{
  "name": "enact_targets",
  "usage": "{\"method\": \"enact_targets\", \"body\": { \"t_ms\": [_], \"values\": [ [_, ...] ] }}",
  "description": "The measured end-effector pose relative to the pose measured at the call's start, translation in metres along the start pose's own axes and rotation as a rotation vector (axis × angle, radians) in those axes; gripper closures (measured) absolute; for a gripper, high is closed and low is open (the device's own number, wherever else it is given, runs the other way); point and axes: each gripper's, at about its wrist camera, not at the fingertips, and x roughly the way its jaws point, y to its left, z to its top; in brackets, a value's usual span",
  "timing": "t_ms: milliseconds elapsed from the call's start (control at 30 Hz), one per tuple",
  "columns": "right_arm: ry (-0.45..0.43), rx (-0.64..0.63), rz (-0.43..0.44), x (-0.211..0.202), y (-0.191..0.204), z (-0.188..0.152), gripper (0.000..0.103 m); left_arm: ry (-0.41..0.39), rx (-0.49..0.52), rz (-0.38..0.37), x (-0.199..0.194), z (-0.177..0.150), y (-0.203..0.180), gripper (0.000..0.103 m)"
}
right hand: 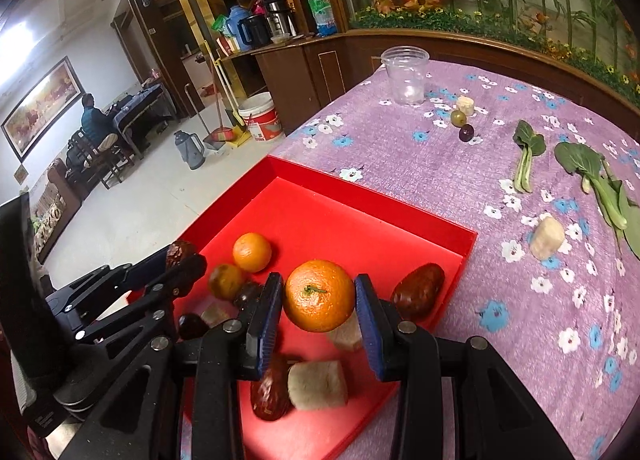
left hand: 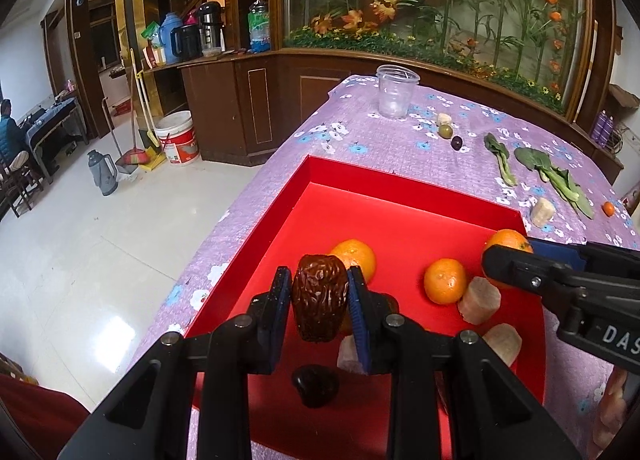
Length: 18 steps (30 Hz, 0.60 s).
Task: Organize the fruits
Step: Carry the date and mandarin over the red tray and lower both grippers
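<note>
A red tray (left hand: 400, 180) (right hand: 360, 196) lies on the purple flowered cloth. My left gripper (left hand: 319, 302) is shut on a wrinkled brown date (left hand: 319, 296) and holds it above the tray's near left part; it also shows in the right wrist view (right hand: 182, 260). My right gripper (right hand: 316, 302) is shut on a mandarin (right hand: 319, 295) above the tray; it shows at the right of the left wrist view (left hand: 516, 260). In the tray lie mandarins (left hand: 445, 281) (right hand: 251, 252), dates (right hand: 418, 291), banana pieces (left hand: 479, 300) (right hand: 317, 385) and a dark fruit (left hand: 315, 385).
On the cloth beyond the tray stand a clear plastic cup (right hand: 405, 75), a banana piece (right hand: 465, 105), a green grape (right hand: 457, 117) and a dark grape (right hand: 466, 133). Green leaves (right hand: 528, 156) (right hand: 596, 180), another banana piece (right hand: 547, 238) and a small mandarin (left hand: 608, 208) lie right. The table edge drops to the floor at left.
</note>
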Motion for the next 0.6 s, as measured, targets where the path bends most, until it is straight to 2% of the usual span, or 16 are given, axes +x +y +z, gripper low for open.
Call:
{"method": "enact_targets", "body": {
  "t_ms": [300, 600],
  "values": [
    [0.020, 0.008, -0.014, 0.022, -0.007, 0.009, 0.063, 0.016, -0.050, -0.016, 0.007, 0.001, 0.016, 0.076],
    [0.032, -0.009, -0.002, 0.037, -0.004, 0.022, 0.063, -0.004, -0.145, -0.063, -0.013, 0.000, 0.055, 0.076]
  ]
}}
